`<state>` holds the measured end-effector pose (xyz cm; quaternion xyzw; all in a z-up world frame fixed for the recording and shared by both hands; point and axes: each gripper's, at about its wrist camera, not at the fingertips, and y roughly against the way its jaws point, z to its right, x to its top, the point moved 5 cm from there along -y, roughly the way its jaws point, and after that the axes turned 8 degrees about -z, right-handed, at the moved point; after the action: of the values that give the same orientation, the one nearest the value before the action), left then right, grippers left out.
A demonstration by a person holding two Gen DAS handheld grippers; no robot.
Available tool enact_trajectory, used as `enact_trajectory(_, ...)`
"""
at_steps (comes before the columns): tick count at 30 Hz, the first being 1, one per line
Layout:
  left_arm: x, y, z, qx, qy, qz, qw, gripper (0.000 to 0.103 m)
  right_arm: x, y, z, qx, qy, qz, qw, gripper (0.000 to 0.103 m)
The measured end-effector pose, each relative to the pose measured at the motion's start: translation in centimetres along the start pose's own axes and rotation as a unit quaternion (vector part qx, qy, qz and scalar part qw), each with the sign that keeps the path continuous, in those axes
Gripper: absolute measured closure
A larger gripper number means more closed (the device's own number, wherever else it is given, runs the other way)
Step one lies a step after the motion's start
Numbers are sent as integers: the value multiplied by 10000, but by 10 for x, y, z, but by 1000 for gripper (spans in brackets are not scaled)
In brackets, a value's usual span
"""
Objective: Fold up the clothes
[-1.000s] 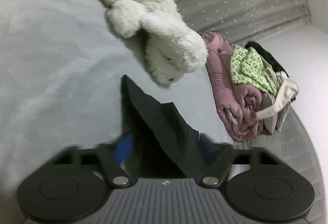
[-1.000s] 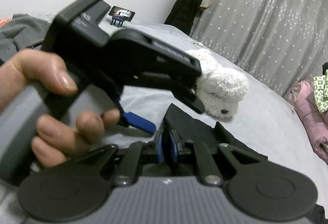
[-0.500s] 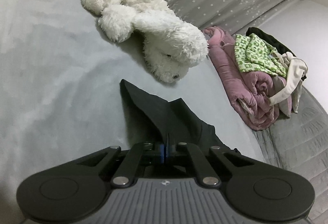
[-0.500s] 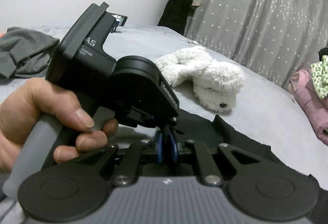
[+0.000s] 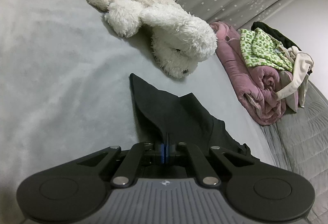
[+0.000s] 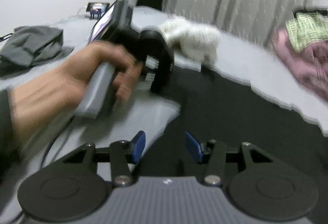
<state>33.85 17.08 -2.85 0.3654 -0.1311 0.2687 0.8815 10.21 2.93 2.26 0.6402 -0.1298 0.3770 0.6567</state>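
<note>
A black garment (image 5: 174,113) lies on the grey bed, one corner pointing toward the plush toy. My left gripper (image 5: 165,151) is shut on a pinched fold of it, which rises from the pads. In the right wrist view the same black garment (image 6: 235,121) spreads wide and flat below my right gripper (image 6: 165,145). Its jaws are opening, blue pads apart, with nothing pressed between them. A person's hand (image 6: 86,80) holds the left gripper's grey handle at the garment's left edge. That view is blurred by motion.
A white plush dog (image 5: 160,29) lies beyond the garment. A rolled pink blanket (image 5: 252,80) with green-patterned and cream clothes on it sits at the right. A folded grey garment (image 6: 32,45) lies at the far left. Star-dotted curtains hang behind the bed.
My left gripper shut on the black garment's fold and has kept still. My right gripper let go of the fold, swung away to the right and opened.
</note>
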Motion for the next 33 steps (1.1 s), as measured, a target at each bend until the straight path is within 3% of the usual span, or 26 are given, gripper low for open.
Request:
enact_trajectory(6,0,1,2,61,-70,22,10000,103,-52,48,-30,-94,-196,-82,9997,57)
enact_trajectory(17,-2,0,0,82,-106,39,9999,102,-102,119,-74,828,-146,-446,9955,58)
enact_trajectory(21,-2,0,0,96,-95,43,9999,102,-116,121,-87,780,34,-629,9950,60)
enact_trajectory(24,-1,0,0,107,-86,56,9999,102,-120,121,-93,739,96,-639,9952,70)
enact_trajectory(28,-1,0,0,143,-100,87,9998,102,-121,125,-94,963,-60,-632,9933,95)
enact_trajectory(33,-1,0,0,175,-124,99,9997,102,-122,129,-87,1117,-232,-658,9913,93)
